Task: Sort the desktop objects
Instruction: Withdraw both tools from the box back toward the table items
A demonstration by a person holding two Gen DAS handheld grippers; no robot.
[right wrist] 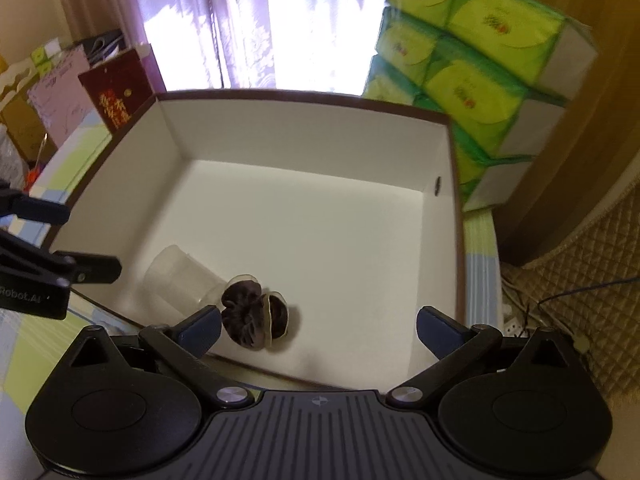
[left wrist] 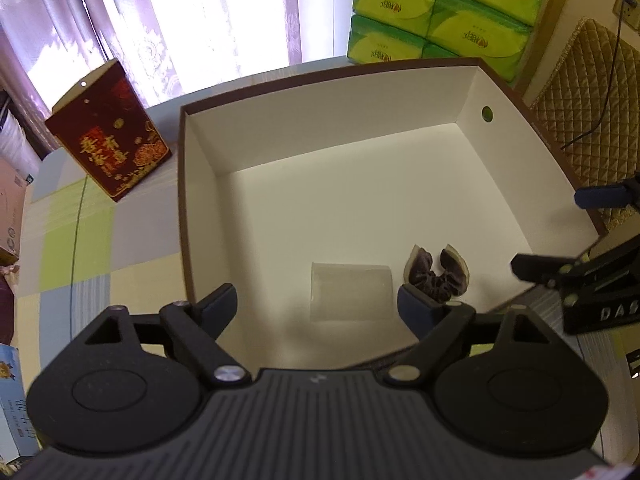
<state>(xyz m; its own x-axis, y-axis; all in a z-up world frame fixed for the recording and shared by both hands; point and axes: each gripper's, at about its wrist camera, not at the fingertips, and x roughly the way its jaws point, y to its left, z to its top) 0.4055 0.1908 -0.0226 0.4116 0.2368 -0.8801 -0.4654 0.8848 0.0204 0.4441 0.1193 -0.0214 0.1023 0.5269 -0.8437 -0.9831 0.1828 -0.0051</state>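
Observation:
A large brown-rimmed box with a white inside point(left wrist: 320, 76) point(right wrist: 304, 100) fills both views. On its floor near the front wall a clear plastic cup point(left wrist: 350, 296) point(right wrist: 180, 280) lies on its side. Beside it lies a dark purple velvet scrunchie on a clear clip point(left wrist: 434, 272) point(right wrist: 252, 316). My left gripper point(left wrist: 320, 306) hangs open above the cup, pads apart from it. My right gripper point(right wrist: 320, 326) stands wide open just right of the scrunchie, nothing between its fingers. The right gripper's black fingers point(left wrist: 536, 270) show at the right edge of the left wrist view.
A dark red gift box point(left wrist: 108, 136) point(right wrist: 116, 96) stands left of the big box on a checked tablecloth point(left wrist: 80, 240). Stacked green tissue packs point(left wrist: 440, 12) point(right wrist: 472, 68) rise behind it at the right. A quilted gold chair back point(left wrist: 584, 120) stands to the right.

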